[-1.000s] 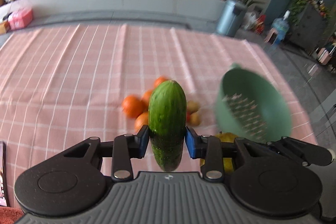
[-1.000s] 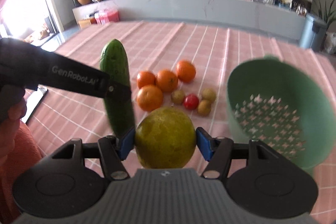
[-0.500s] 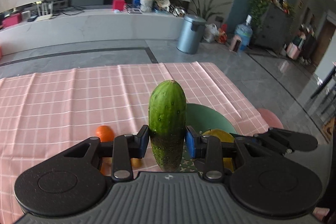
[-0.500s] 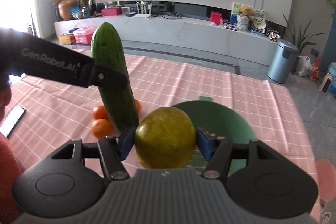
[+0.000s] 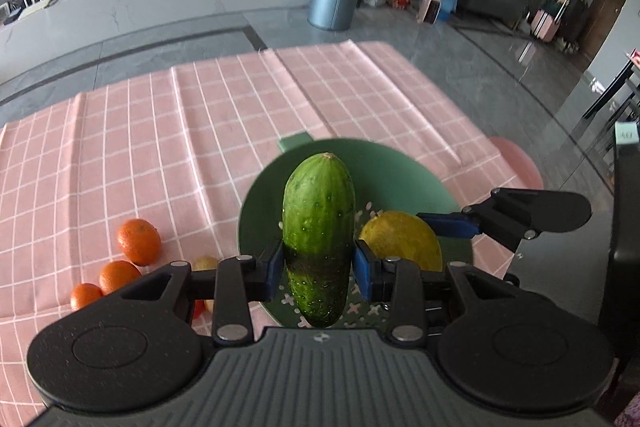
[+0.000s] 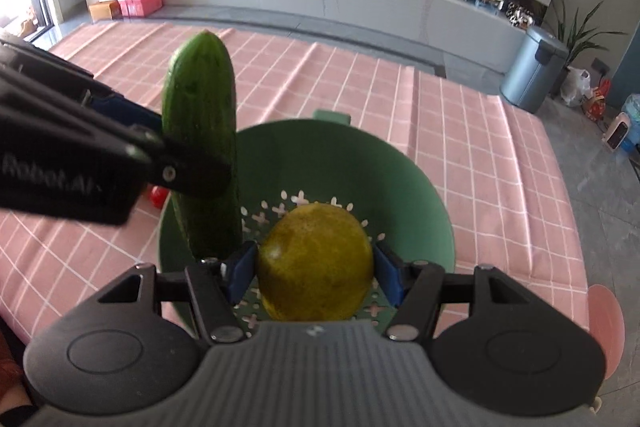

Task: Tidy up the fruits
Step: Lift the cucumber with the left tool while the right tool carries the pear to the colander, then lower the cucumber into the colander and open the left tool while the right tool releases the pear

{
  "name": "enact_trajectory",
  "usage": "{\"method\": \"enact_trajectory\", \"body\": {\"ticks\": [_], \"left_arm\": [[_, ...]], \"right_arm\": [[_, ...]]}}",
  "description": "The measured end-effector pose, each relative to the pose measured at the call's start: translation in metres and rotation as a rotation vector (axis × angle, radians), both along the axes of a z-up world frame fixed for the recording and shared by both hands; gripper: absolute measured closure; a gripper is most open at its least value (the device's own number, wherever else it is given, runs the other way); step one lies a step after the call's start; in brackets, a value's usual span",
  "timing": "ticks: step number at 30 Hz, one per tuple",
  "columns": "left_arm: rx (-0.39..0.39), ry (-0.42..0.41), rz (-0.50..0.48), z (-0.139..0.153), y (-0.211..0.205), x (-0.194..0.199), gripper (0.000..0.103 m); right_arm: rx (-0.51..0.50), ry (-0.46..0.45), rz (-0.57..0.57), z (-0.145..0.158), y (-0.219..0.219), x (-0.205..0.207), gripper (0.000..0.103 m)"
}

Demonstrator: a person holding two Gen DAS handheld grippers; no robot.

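My left gripper (image 5: pixel 319 269) is shut on a green cucumber (image 5: pixel 319 227), held upright between its blue pads. My right gripper (image 6: pixel 316 271) is shut on a yellow-green round fruit (image 6: pixel 316 263). Both hang over the green colander (image 5: pixel 400 171), whose perforated bottom shows under the fruit (image 6: pixel 280 211). In the right wrist view the cucumber (image 6: pixel 200 115) stands to the left, clamped by the left gripper's black fingers (image 6: pixel 192 179). In the left wrist view the yellow fruit (image 5: pixel 400 239) sits right of the cucumber, with one of the right gripper's fingers (image 5: pixel 520 219) beside it.
Three oranges (image 5: pixel 138 241) and some small fruits (image 5: pixel 204 263) lie on the pink checked tablecloth (image 5: pixel 160 147) left of the colander. A red small fruit (image 6: pixel 158 195) peeks out under the left gripper. The table's right edge (image 6: pixel 568 227) runs close to the colander. A grey bin (image 6: pixel 532 71) stands beyond.
Both grippers have swung right with their loads, from above the pile of oranges to over the colander. The oranges now lie at the left; both grips are unchanged.
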State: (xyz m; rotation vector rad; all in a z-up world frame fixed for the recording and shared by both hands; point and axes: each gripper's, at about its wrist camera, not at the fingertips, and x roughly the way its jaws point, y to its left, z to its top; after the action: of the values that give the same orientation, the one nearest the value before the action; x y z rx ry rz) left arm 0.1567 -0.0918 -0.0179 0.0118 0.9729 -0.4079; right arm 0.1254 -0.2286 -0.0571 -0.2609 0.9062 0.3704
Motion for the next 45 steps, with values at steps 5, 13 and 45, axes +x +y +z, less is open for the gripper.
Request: {"method": "enact_trajectory", "body": {"ticks": [5, 13, 45], "left_arm": [[0.004, 0.041, -0.002, -0.014, 0.000, 0.010, 0.062], [-0.011, 0.056, 0.012, -0.023, -0.001, 0.027, 0.062], [0.037, -0.069, 0.001, -0.003, 0.005, -0.007, 0.050]], "right_arm": [[-0.018, 0.039, 0.014, -0.016, 0.003, 0.012, 0.043], [-0.046, 0.053, 0.014, -0.031, 0.004, 0.025, 0.043], [-0.103, -0.068, -0.088, -0.007, 0.011, 0.005, 0.031]]}}
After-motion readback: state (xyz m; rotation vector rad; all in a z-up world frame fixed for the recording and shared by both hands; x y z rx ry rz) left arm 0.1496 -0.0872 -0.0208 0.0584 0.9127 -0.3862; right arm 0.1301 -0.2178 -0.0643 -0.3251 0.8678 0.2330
